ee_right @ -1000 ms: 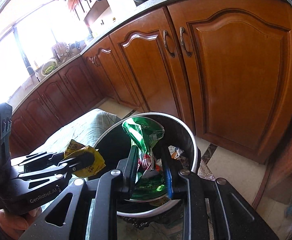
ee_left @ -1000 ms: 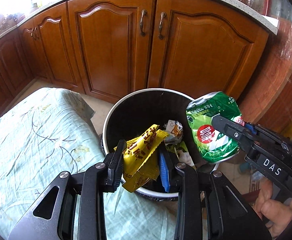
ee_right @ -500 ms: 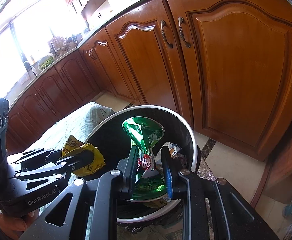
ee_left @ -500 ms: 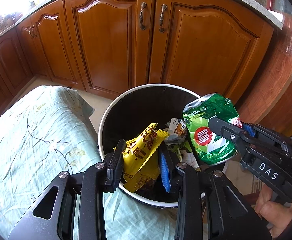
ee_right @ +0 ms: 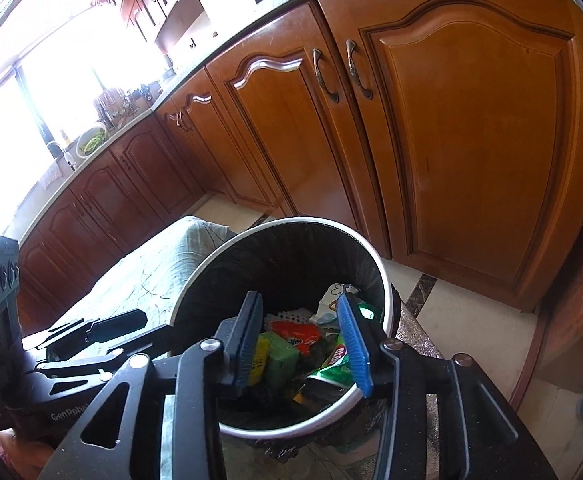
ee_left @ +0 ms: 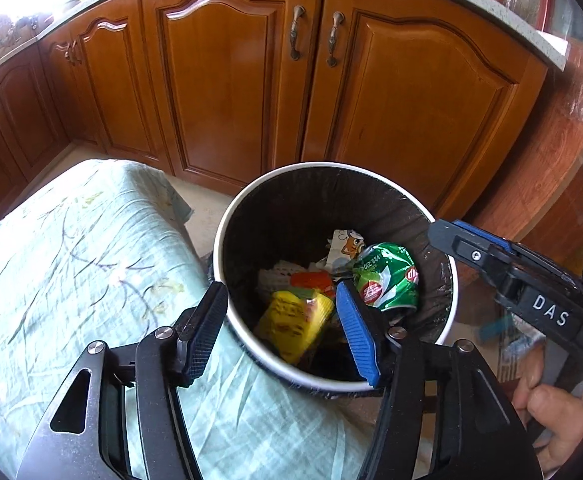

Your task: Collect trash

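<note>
Left gripper: your left gripper point(ee_left: 281, 330) hangs over the near rim of the bin, its jaws opening, with nothing pinched between the pads; the rim passes between them in the left wrist view.
Right gripper: your right gripper point(ee_right: 303, 344) points down into the bin, its jaws opening too, and nothing sits between its pads.
Right gripper, side view: from the left wrist camera you see it point(ee_left: 457, 242) reach in from the right above the bin's far rim, with your hand point(ee_left: 553, 412) around its grip.
Yellow wrapper: it point(ee_left: 297, 326) lies loose inside the bin, near the front wall, touching no finger.
Green packet: it point(ee_left: 387, 278) rests crumpled in the bin, just right of the yellow wrapper.
Other trash: a red wrapper point(ee_right: 297, 332) and a white printed packet point(ee_left: 345, 242) lie in the bin behind those two.
Bin: the round bin point(ee_left: 251, 188), white-rimmed with a black liner, stands on the floor in front of the wooden cabinet doors point(ee_left: 407, 92).
Cloth: a pale green patterned cloth point(ee_left: 71, 264) lies to the left, touching the bin's side.
</note>
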Demonstrator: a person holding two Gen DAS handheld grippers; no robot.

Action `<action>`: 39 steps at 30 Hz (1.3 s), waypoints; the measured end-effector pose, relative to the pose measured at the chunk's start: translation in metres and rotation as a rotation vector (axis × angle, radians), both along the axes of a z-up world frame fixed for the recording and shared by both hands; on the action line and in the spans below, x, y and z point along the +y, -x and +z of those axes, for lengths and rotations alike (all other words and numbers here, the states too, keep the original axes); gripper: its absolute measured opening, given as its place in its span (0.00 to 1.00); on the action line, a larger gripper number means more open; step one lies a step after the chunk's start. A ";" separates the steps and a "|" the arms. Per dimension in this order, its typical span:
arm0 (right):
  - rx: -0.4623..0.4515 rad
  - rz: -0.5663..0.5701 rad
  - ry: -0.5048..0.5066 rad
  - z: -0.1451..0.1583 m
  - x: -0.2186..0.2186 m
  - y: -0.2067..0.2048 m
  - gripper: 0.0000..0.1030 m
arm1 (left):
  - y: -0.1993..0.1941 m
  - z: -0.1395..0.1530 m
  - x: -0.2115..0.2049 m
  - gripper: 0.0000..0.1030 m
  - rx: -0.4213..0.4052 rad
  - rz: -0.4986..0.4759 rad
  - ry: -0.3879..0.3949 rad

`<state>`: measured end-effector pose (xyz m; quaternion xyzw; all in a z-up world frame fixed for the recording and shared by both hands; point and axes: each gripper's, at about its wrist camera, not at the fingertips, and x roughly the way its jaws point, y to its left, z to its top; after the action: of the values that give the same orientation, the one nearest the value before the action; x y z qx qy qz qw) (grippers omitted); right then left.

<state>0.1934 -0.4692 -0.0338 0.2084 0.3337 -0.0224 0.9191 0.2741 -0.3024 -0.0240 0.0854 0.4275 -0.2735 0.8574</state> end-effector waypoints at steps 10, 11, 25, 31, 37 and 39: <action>-0.099 -0.006 -0.064 0.007 0.045 0.055 0.84 | 0.047 0.010 0.084 0.61 -0.009 0.125 0.148; -0.111 -0.001 -0.063 0.010 0.052 0.061 0.85 | 0.054 0.010 0.093 0.63 -0.015 0.136 0.156; -0.354 0.025 0.152 0.096 0.133 0.124 1.00 | 0.125 0.057 0.181 0.79 -0.191 0.232 0.265; -0.432 -0.022 0.264 0.095 0.158 0.142 1.00 | 0.149 0.077 0.205 1.00 -0.337 0.300 0.283; -0.421 -0.047 0.246 0.053 0.165 0.153 1.00 | 0.171 0.048 0.218 1.00 -0.418 0.358 0.204; -0.409 -0.044 0.233 0.044 0.167 0.155 1.00 | 0.174 0.039 0.223 1.00 -0.413 0.369 0.190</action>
<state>0.0383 -0.3027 0.0101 0.1085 0.1312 -0.0382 0.9847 0.0997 -0.0790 0.0150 -0.0204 0.2247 -0.1284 0.9657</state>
